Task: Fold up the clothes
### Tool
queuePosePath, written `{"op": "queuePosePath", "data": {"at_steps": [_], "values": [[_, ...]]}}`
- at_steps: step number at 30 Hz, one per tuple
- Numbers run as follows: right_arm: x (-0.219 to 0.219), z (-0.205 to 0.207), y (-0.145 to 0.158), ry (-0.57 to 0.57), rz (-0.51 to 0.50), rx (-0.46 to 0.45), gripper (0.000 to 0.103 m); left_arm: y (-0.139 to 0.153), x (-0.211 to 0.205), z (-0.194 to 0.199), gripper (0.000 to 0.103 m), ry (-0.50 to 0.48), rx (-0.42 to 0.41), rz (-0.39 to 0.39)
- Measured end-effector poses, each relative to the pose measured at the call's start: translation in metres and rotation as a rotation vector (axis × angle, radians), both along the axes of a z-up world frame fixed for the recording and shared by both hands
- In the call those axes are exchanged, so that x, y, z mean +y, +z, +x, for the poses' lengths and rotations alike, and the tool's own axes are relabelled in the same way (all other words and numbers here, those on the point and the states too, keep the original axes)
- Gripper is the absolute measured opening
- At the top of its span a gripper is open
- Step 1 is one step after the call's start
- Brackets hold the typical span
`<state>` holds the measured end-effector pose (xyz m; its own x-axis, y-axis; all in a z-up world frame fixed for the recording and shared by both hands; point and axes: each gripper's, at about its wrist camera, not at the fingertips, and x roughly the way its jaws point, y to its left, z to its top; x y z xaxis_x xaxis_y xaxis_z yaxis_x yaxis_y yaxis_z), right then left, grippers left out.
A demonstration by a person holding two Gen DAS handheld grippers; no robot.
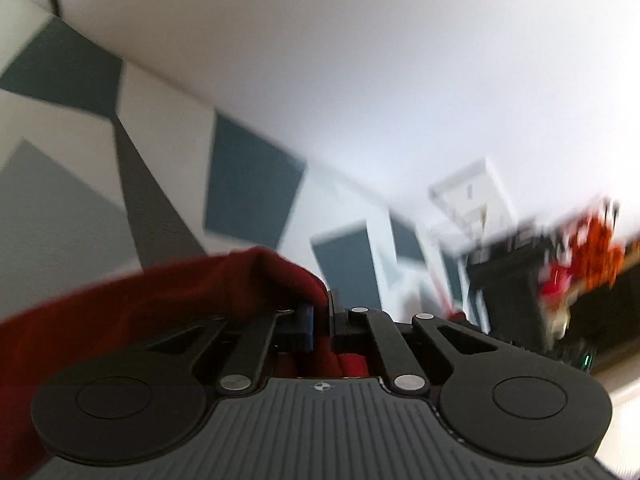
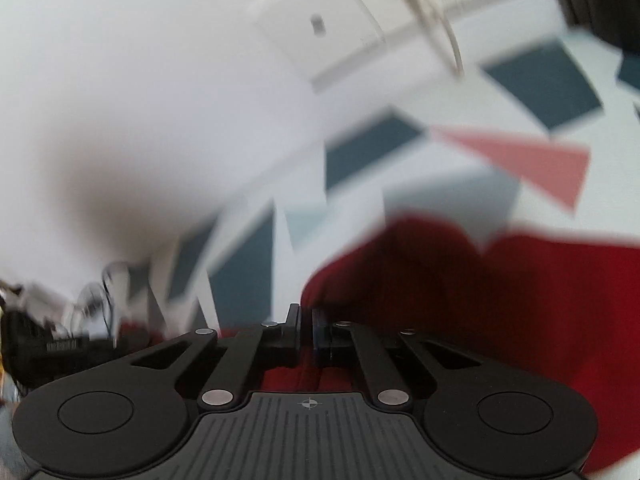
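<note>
Red garment [image 1: 132, 304] fabric is pinched between the closed jaws of the left gripper [image 1: 320, 320], bunching above the fingertips and trailing away to the left of that gripper. The same red garment [image 2: 500, 300] is clamped in the right gripper [image 2: 306, 328], whose jaws are pressed together on it, with cloth spreading to the right of that gripper. Both cameras tilt upward: behind the garment runs a wall with dark blue and grey geometric patches [image 1: 248, 184], blurred by motion.
</note>
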<state>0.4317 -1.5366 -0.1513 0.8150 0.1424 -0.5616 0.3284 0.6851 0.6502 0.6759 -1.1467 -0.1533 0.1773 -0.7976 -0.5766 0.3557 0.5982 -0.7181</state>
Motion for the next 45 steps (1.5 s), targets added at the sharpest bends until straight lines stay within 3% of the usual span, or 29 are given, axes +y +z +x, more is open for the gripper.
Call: {"op": "queuePosePath", "data": {"at_steps": [4,8,12,13,14,15,16,17,18,20,24,29,35,39,43,45], "values": [[-0.024,0.014,0.002,-0.116,0.011,-0.061,0.004,-0.011,-0.004,0.015,0.004,0.072,-0.013,0.026],[-0.024,0.038,-0.021,-0.111,-0.033,0.017,0.004,-0.026,-0.018,0.016,0.005,0.074,-0.045,0.082],[-0.020,0.033,-0.029,-0.110,-0.032,0.031,0.007,-0.027,-0.017,0.020,0.011,0.068,0.012,0.077],[-0.021,0.029,-0.030,-0.114,-0.021,0.027,0.011,-0.021,-0.016,0.016,0.021,0.056,0.001,0.092],[-0.021,0.026,-0.030,-0.117,-0.010,0.023,0.027,-0.015,-0.016,0.012,0.029,0.044,-0.013,0.107],[-0.022,0.017,-0.024,-0.140,-0.006,0.002,0.043,-0.009,-0.015,0.008,0.053,0.032,-0.026,0.122],[-0.023,0.007,-0.017,-0.167,-0.003,-0.021,0.050,0.000,-0.014,-0.003,0.079,0.021,-0.082,0.147],[-0.025,-0.005,-0.009,-0.198,-0.015,-0.047,0.060,0.010,-0.012,-0.014,0.086,0.011,-0.141,0.172],[-0.028,-0.017,0.000,-0.231,-0.031,-0.073,0.063,0.020,-0.013,-0.029,0.092,-0.012,-0.207,0.196],[-0.035,-0.048,0.020,-0.311,-0.047,-0.108,0.065,0.037,-0.016,-0.059,0.095,-0.072,-0.319,0.236],[-0.052,-0.123,0.043,-0.483,-0.058,-0.078,0.078,0.045,-0.032,-0.116,0.101,-0.196,-0.402,0.255],[-0.051,-0.212,0.052,-0.620,-0.137,0.093,0.089,0.034,-0.058,-0.183,0.101,-0.317,-0.481,0.330],[-0.011,-0.288,0.036,-0.722,-0.342,0.295,0.102,0.016,-0.074,-0.237,0.101,-0.364,-0.420,0.415],[0.000,-0.313,0.023,-0.665,-0.439,0.383,0.102,0.014,-0.075,-0.253,0.101,-0.342,-0.370,0.462],[-0.015,-0.331,0.012,-0.601,-0.384,0.302,0.097,0.013,-0.078,-0.267,0.101,-0.289,-0.329,0.520],[-0.030,-0.334,0.006,-0.593,-0.336,0.278,0.086,0.013,-0.081,-0.273,0.101,-0.252,-0.314,0.555]]}}
